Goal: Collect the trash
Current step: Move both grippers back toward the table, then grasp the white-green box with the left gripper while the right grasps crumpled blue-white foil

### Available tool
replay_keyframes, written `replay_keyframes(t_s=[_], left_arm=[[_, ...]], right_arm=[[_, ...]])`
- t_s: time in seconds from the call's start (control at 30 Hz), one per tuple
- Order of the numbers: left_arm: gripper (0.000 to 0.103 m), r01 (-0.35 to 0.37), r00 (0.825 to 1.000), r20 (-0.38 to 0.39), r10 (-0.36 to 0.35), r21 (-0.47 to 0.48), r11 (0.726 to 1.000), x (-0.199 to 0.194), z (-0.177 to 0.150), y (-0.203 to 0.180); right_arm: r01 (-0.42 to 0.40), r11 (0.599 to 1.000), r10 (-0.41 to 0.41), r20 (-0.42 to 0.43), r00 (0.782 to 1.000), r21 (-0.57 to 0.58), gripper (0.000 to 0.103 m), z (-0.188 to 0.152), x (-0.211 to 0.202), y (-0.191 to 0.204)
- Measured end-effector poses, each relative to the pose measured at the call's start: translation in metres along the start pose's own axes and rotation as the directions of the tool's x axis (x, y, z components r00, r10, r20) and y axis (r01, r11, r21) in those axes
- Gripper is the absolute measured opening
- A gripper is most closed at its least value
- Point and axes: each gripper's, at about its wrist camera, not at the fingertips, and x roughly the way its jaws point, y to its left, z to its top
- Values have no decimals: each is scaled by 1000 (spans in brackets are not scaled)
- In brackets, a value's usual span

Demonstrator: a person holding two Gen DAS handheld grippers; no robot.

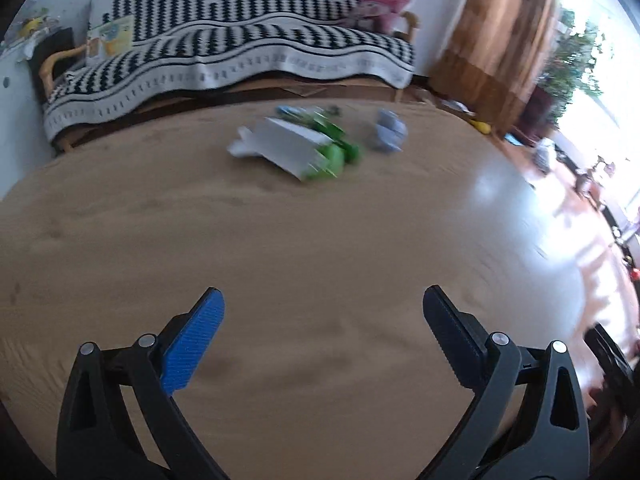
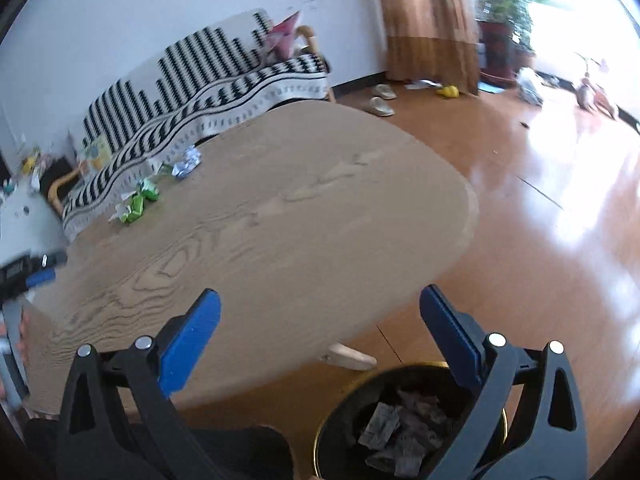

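Left claw (image 1: 322, 304): jaws spread wide, nothing between them; it hovers over bare wood on the near part of the tabletop (image 1: 280, 240).
Right claw (image 2: 320, 306): jaws equally wide and empty, positioned above the near tabletop edge, with the trash bin (image 2: 400, 424) just below it on the floor.
White wrapper (image 1: 280, 148): a flattened white piece, lying on the far side of the tabletop, touching the green wrappers (image 1: 336, 152); motion blur hides finer detail.
Crumpled foil ball (image 1: 388, 130): bluish-silver, just beside the green wrappers, apart from them by a small gap.
Bin contents: several dark crumpled pieces already lie inside.
Handling judgement: all pieces look light, thin and soft; they will likely crush under the jaws instead of resisting, and may slide on the smooth wood if pushed sideways.
Where to grip: the foil ball across its bulk; the white wrapper at a raised fold or upturned edge, since a flat sheet offers the jaws little purchase.
Background: a sofa (image 1: 240, 40) with a black-and-white throw stands behind the tabletop.
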Motion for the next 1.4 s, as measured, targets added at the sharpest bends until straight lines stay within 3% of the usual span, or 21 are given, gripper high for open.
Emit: replay_keyframes(t_s=[0.17,0.27,0.5,0.6,0.67,0.83,0.97,1.1,1.23,1.4], left_arm=[[97,-37,999,0,37,-19,999,45,59,7],[97,-36,999,-23,37,37,999,81,83,-12],[97,-99,991,-70,110,151,984,144,102,-19],[97,-106,991,-72,116,133,985,146,103,1],[97,-84,993,-78,90,71,994,139,99,31],[97,-158,984,-81,158,17,987,122,86,75],[97,-122,991,-49,125,47,991,114,90,52],[97,-79,995,-62,84,88,993,126,98,14],[97,-136,987,-73,146,132,982,147,105,-3],[97,-190,977,-75,197,92,977,160,116,13]], right_arm=[[-4,999,5,14,1000,-43,96,30,24,22],[-5,999,6,7,1000,-53,96,40,43,32],[-8,993,8,-2,1000,-117,96,63,78,48],[-12,990,11,-8,1000,-140,96,65,92,58],[-43,988,41,-20,999,-145,96,64,101,66],[-95,982,90,-39,995,-165,96,62,116,82],[-118,978,110,-53,992,-170,96,69,127,92],[-137,978,130,-56,990,-155,96,102,142,112],[-128,974,125,-29,992,-188,96,144,164,147],[-123,960,96,-117,988,-251,96,178,218,192]])
